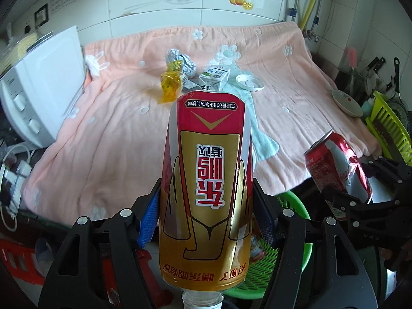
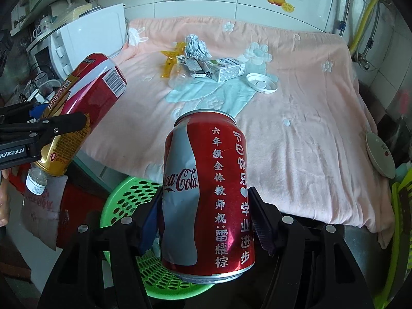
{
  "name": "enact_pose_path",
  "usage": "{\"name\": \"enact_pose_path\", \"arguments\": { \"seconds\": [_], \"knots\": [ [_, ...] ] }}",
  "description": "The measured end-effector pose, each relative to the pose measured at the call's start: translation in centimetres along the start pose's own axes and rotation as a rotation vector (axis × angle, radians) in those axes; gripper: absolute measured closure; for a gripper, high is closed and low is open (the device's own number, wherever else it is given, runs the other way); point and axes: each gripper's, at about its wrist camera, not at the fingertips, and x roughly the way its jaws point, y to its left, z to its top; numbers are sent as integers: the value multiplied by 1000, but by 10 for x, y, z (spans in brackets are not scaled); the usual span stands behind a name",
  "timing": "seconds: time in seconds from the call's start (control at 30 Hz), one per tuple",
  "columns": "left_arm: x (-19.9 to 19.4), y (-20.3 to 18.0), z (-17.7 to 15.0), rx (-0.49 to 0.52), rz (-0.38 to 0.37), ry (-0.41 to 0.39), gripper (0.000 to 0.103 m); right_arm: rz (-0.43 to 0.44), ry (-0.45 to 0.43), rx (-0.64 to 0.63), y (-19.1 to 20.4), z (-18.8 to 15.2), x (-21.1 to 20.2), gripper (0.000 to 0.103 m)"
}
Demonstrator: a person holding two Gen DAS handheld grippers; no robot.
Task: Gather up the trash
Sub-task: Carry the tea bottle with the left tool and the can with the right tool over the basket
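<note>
My left gripper is shut on a red and gold drink bottle, held upside down with its cap toward the camera. In the right wrist view the bottle hangs tilted at the left. My right gripper is shut on a dented red Coca-Cola can, which also shows as the can at the right of the left wrist view. A green perforated basket sits low, beneath both grippers. On the pink blanket lie a foil ball, a yellow wrapper, a milk carton and a white lid.
A white microwave stands left of the blanket, with cables and a power strip below it. A small dish rests at the blanket's right edge beside a yellow-green rack. Tiled wall lies behind.
</note>
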Motion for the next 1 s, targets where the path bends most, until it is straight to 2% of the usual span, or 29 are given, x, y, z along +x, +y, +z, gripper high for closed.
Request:
{"name": "enact_pose_path", "arguments": {
  "seconds": [0.43, 0.7, 0.9, 1.0],
  "knots": [
    [-44, 18, -57, -76, 42, -8, 39, 4, 16, -87, 38, -17, -3, 41],
    [-51, 18, -67, -87, 35, -12, 39, 0, 2, -88, 42, -15, -7, 41],
    [-48, 9, -70, -79, 11, -1, 39, -19, -25, -73, 35, -15, -19, 37],
    [-45, 2, -71, -70, -4, 7, 39, -28, -35, -54, 29, -18, -24, 31]
  ]
}}
